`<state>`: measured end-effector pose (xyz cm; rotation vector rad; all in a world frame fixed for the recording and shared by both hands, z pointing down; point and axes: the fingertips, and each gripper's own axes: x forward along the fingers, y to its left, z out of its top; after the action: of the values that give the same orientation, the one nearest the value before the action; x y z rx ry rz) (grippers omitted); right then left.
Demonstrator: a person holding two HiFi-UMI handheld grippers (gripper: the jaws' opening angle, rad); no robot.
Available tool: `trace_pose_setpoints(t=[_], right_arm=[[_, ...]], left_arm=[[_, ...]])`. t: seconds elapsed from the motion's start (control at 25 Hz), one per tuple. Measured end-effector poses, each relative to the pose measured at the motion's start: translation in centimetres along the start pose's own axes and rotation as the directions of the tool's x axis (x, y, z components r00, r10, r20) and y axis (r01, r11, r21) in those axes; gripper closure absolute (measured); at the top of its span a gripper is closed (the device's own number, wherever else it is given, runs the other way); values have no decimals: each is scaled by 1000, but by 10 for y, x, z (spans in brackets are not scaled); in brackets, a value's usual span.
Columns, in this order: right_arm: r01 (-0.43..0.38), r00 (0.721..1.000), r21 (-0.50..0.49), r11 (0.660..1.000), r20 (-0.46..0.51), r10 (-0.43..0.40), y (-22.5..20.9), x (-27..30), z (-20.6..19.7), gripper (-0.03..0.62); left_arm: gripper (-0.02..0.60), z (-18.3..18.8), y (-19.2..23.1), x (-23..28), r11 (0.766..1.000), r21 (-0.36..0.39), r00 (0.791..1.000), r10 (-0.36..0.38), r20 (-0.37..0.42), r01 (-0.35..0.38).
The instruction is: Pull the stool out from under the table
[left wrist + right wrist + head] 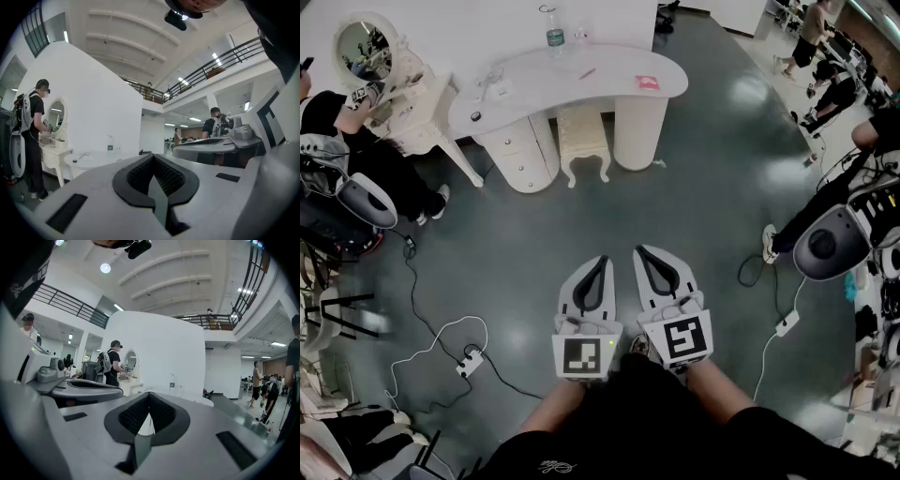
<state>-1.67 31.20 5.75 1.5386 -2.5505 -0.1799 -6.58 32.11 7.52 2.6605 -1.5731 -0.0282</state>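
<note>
At the far left stands a cream dressing table with an oval mirror (364, 49), and a person in black (337, 127) sits beside it. On the dark grey glossy floor (534, 244), lower left, lies a white power strip (470, 361) with its white cable looped around.

Further right stands the white kidney-shaped surface (609, 67), carried on two round white pedestals. A clear plastic water bottle (553, 26) stands upright at its back edge, and a small red card (647, 82) lies near its right end. The cream carved stool with a padded top (583, 139) stands on the floor between the two pedestals, its back part tucked under the front edge of the surface and its front legs showing.

The left tongs (599, 264) are held low in front of the person, over bare floor and well apart from the stool. In the left gripper view the left tongs (157, 187) are fully closed, black pads meeting, with nothing between them. Just beside them on the right, the right tongs (642, 255) point the same way toward the surface. In the right gripper view the right tongs (144, 420) are also closed tight and empty.

At the right edge, other people (830, 80) stand and sit on the floor.
</note>
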Motion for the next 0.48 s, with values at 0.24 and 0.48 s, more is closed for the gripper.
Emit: trace_pose_setpoints(t=[0.24, 0.48], right_arm=[[21, 1000, 23, 1000, -1, -21, 13, 8, 1, 589], [23, 1000, 15, 1000, -18, -22, 30, 17, -3, 589]], left_arm=[[577, 6, 18, -5, 1000, -10, 1000, 9, 19, -9], [577, -9, 38, -13, 1000, 7, 1000, -12, -22, 12]])
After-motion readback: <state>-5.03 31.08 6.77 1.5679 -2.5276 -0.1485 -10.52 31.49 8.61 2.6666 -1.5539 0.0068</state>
